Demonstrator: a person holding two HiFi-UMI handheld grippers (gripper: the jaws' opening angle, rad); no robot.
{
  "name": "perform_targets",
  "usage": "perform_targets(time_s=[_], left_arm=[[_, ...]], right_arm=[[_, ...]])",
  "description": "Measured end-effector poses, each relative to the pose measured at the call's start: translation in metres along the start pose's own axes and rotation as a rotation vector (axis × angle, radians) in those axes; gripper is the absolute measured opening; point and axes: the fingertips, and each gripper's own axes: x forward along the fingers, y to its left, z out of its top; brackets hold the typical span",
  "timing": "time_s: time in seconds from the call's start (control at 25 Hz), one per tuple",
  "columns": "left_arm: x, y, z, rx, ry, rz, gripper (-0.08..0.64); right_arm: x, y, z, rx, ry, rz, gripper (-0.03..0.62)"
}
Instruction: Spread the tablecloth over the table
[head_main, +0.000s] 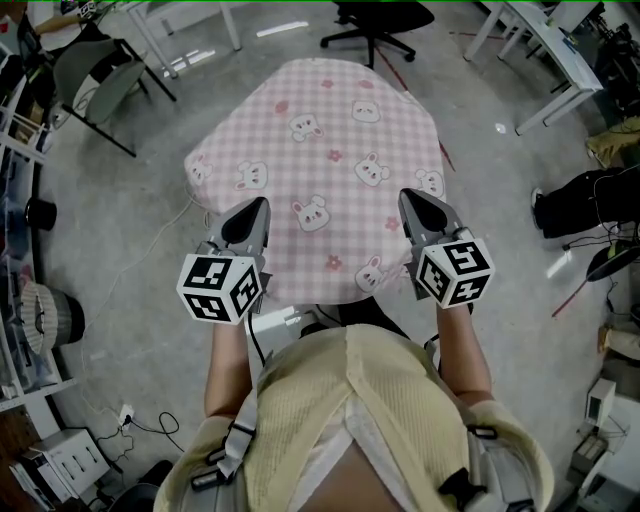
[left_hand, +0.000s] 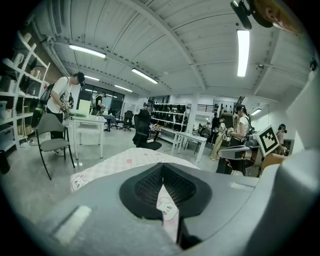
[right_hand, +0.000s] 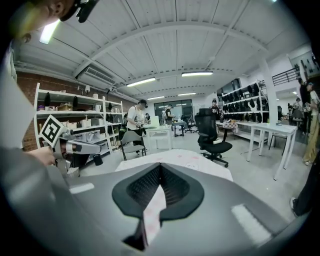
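Observation:
A pink checked tablecloth (head_main: 320, 160) with white bunny prints lies spread over the table, hiding its top, and drapes over every edge. My left gripper (head_main: 250, 212) is shut on the tablecloth's near left edge; a strip of pink cloth (left_hand: 167, 212) shows between its jaws. My right gripper (head_main: 415, 203) is shut on the near right edge, with a cloth strip (right_hand: 151, 212) pinched between its jaws. Beyond each gripper the cloth stretches away flat, as seen on the tablecloth (left_hand: 125, 160) in the left gripper view and on the tablecloth (right_hand: 185, 160) in the right gripper view.
A black office chair (head_main: 375, 25) stands just beyond the table's far side. A grey chair (head_main: 95, 85) is at the far left, white desks (head_main: 545, 50) at the far right. Shelving (head_main: 20, 300) runs along the left. A person's dark shoes (head_main: 585, 200) are at the right.

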Motion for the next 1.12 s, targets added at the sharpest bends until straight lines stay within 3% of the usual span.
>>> perform_targets(time_s=[0.56, 1.12], left_arm=[[-0.001, -0.027, -0.013, -0.354, -0.053, -0.228, 0.006], [0.000, -0.023, -0.013, -0.307, -0.032, -0.192, 0.006]], right_arm=[[0.003, 0.004, 0.002, 0.034, -0.017, 0.025, 0.005], [0.004, 0.010, 0.000, -0.003, 0.011, 0.028, 0.005]])
